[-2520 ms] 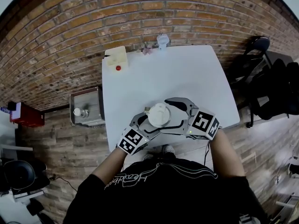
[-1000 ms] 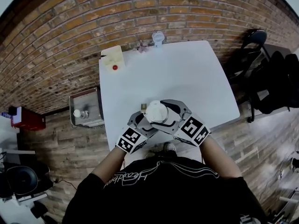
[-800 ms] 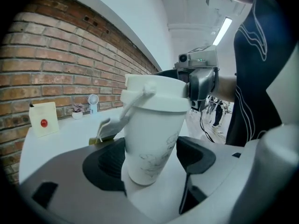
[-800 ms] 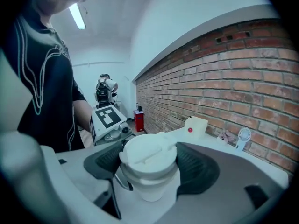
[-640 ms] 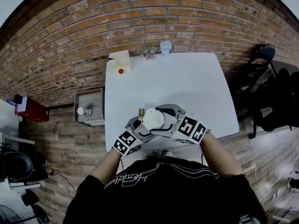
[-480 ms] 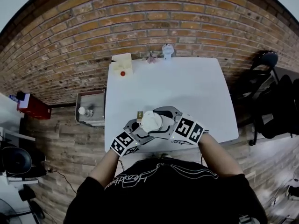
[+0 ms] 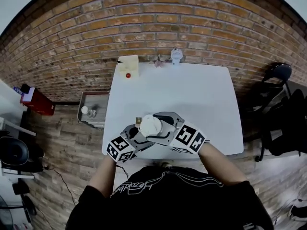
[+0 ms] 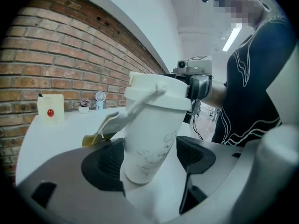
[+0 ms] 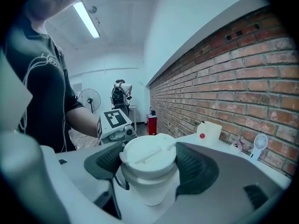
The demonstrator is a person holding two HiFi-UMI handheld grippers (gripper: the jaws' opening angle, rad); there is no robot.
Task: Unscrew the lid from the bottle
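Head view: the bottle [image 7: 150, 126] stands near the front edge of the white desk [image 7: 201, 99], between the left hand-held gripper [image 7: 135, 134] and the right hand-held gripper [image 7: 162, 126]. A cream box [image 7: 128, 66] with a red button and a small fan [image 7: 176, 55] sit at the far edge by the brick wall.

Left gripper view: the left hand-held gripper [image 8: 149, 158] is clamped on the lower body of the bottle [image 8: 150, 134], which leans a little. One pad [image 8: 106, 161] presses its side. The other seems to touch it too, though that contact is hard to make out. A strap runs from the lid [image 8: 159, 96] down to a yellowish tag [image 8: 93, 137].

Right gripper view: the right hand-held gripper [image 9: 149, 161] is clamped on the white lid [image 9: 148, 156], with its wide-set pads [image 9: 198, 166] pressing the rim on both sides. The lid sits on the bottle [image 9: 148, 190].
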